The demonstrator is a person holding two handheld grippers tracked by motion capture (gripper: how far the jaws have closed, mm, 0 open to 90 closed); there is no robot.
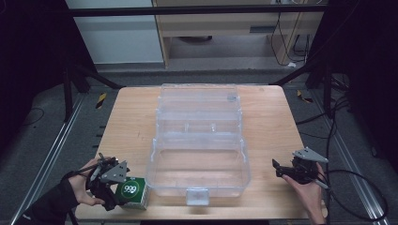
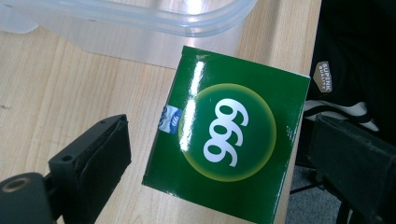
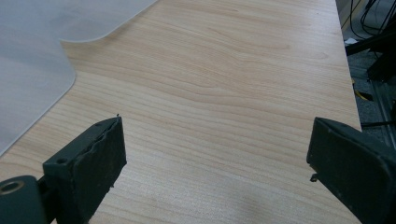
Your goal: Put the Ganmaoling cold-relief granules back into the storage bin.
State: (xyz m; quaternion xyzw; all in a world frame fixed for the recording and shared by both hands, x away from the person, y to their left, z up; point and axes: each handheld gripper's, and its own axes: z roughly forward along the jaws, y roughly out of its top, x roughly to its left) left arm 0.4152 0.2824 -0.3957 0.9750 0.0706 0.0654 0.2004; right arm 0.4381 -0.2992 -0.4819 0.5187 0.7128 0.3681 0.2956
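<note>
Green box [image 2: 229, 140] on surface [image 1: 131, 122]: between wide-open left tongs [image 2: 219, 172], unheld; right tongs [image 3: 224, 168] open, empty, well apart

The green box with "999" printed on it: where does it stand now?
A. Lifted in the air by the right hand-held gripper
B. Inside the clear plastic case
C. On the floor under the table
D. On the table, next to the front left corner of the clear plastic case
D: the green box rests on the wooden table, just outside the clear plastic case, between the open jaws of the left hand-held gripper.
</note>
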